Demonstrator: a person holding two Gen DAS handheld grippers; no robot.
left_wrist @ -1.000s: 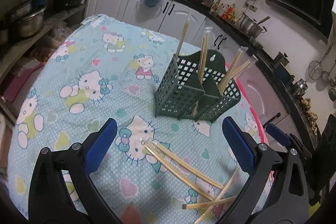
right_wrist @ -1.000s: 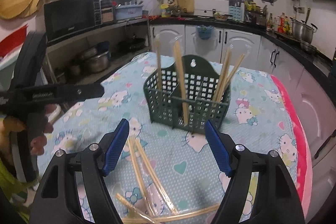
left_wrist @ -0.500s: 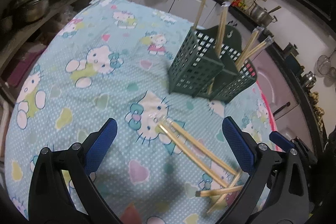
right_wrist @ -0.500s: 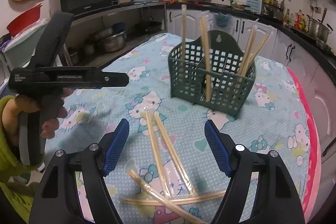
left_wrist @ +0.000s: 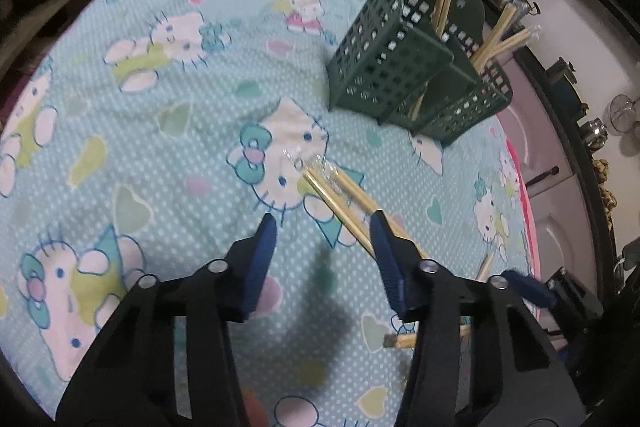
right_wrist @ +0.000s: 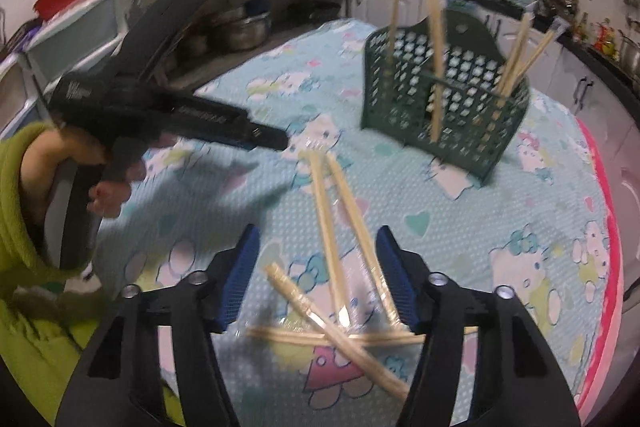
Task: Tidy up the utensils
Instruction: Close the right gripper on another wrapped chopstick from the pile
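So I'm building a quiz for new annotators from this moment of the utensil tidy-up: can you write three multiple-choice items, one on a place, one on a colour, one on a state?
1. Where do the loose wrapped chopsticks lie?
A. On the tablecloth, in front of the basket
B. Inside the microwave
C. On the kitchen counter

2. What colour is the utensil basket?
A. Red
B. Dark green
C. White

3. What state is the right tool in?
A. Shut on a chopstick
B. Open, holding nothing
C. Shut on the basket

Answers:
1. A: they rest flat on the patterned tablecloth, on the near side of the basket.
2. B: its lattice walls are dark green in both views.
3. B: its blue pads stand apart above the chopsticks and grip nothing.
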